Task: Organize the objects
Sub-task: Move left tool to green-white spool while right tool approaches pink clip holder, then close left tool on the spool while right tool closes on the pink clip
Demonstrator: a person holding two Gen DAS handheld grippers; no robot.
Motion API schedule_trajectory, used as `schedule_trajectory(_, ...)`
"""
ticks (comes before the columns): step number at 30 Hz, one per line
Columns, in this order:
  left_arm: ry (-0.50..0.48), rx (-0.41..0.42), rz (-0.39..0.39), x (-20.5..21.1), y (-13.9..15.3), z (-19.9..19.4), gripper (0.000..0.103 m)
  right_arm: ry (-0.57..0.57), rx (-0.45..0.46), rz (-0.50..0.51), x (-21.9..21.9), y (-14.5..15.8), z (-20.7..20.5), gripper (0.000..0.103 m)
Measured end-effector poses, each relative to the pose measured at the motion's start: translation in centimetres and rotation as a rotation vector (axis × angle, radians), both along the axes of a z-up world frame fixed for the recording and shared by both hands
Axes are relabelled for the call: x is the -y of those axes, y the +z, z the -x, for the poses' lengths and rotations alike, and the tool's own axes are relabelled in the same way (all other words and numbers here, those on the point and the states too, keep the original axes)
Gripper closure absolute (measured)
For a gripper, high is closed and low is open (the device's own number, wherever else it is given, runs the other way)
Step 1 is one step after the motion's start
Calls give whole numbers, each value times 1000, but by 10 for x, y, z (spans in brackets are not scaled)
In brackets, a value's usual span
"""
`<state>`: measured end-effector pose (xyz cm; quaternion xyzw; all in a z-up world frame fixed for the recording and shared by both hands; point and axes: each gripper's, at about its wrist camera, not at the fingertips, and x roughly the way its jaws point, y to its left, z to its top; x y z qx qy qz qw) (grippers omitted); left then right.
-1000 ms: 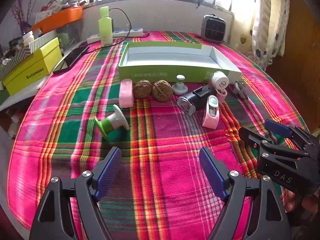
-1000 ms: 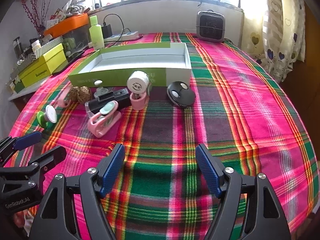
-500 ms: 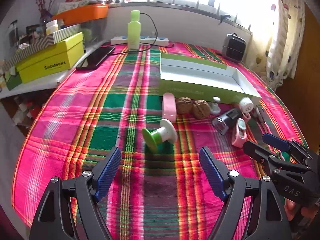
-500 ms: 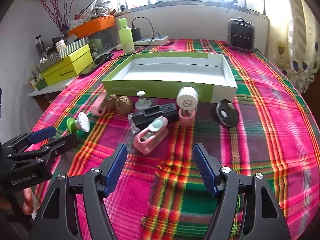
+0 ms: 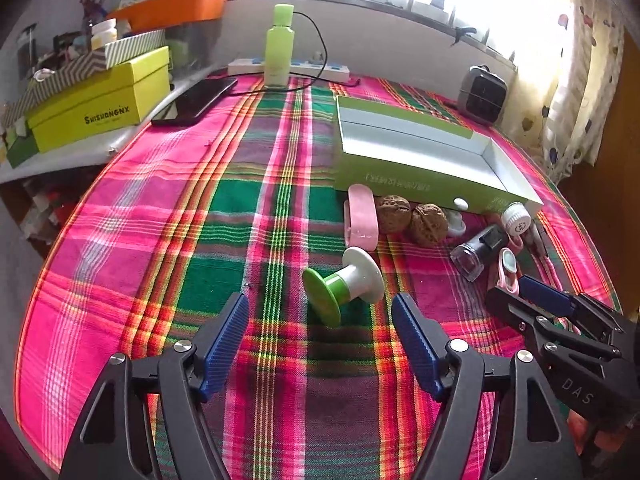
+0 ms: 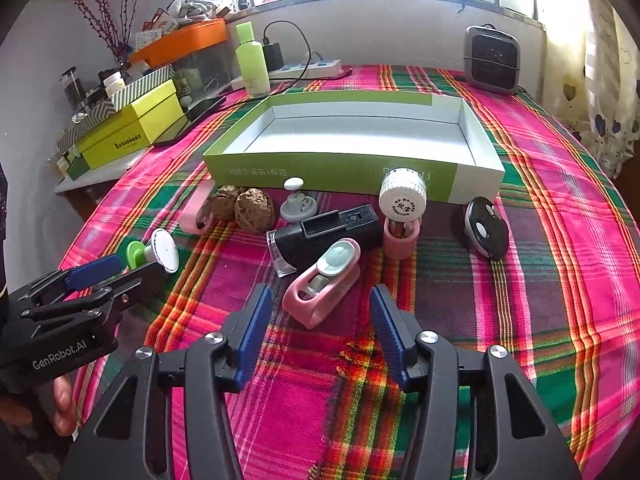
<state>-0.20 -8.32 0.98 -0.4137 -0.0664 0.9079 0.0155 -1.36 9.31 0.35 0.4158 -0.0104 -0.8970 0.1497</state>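
Observation:
A green and white spool [image 5: 344, 284] lies on its side on the plaid cloth, just ahead of my open left gripper [image 5: 320, 316]. My open right gripper [image 6: 318, 312] has a pink clip-shaped holder [image 6: 322, 286] between its fingertips, not touching it. Behind that lie a black stamp [image 6: 328, 234], a pink cup with a white cap [image 6: 402, 216], a black oval remote [image 6: 486, 234], two walnuts [image 6: 244, 206], a grey knob [image 6: 296, 202] and a pink band [image 5: 360, 216]. An empty green box [image 6: 340, 170] stands behind them.
A yellow box [image 5: 100, 108], a phone [image 5: 198, 100], a green bottle [image 5: 280, 54] and a power strip [image 5: 320, 70] sit at the back left. A small heater [image 6: 494, 60] stands at the back right. The round table's edge [image 5: 36, 308] curves close on the left.
Both grippers have moved forward towards the objects. The left one swung left and closed in on the spool. The right one came up around the pink holder.

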Motion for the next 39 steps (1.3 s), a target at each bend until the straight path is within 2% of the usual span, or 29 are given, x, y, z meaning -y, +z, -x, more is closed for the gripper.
schedule_trajectory(2, -7, 3, -4, -1, -1, 1, 35, -11, -1, -18, 0, -1, 2, 61)
schedule_trajectory(6, -35, 4, -14, -6, -2, 1, 40, -18, -1, -11, -5, 1, 2, 68)
schedule_trajectory(7, -45, 2, -18, -8, -1, 0, 46, -19, -3, -12, -6, 1, 2, 69)
schedule_trajectory(8, -56, -1, -21, -10, -1, -1, 47, -22, -4, -16, -8, 1, 1, 71)
schedule_trajectory(14, -99, -7, -36, -19, 1, -6, 51, -23, -10, -41, -15, 1, -2, 79)
schedule_trajectory(25, -170, -4, -66, -37, 4, -15, 51, -15, -13, -43, -27, -1, -7, 79)
schedule_trajectory(33, -124, 34, -63, -35, -2, -8, 51, 53, -23, -69, -23, -1, -7, 78)
schedule_trajectory(36, -114, 39, -64, -37, -2, -5, 51, 74, -26, -75, -22, -1, -4, 70)
schedule_trajectory(38, -110, 37, -48, -39, -3, -4, 51, 95, -26, -72, -21, -1, -2, 60)
schedule_trajectory(39, -110, 34, -45, -39, -3, -4, 51, 104, -24, -74, -20, -2, -1, 59)
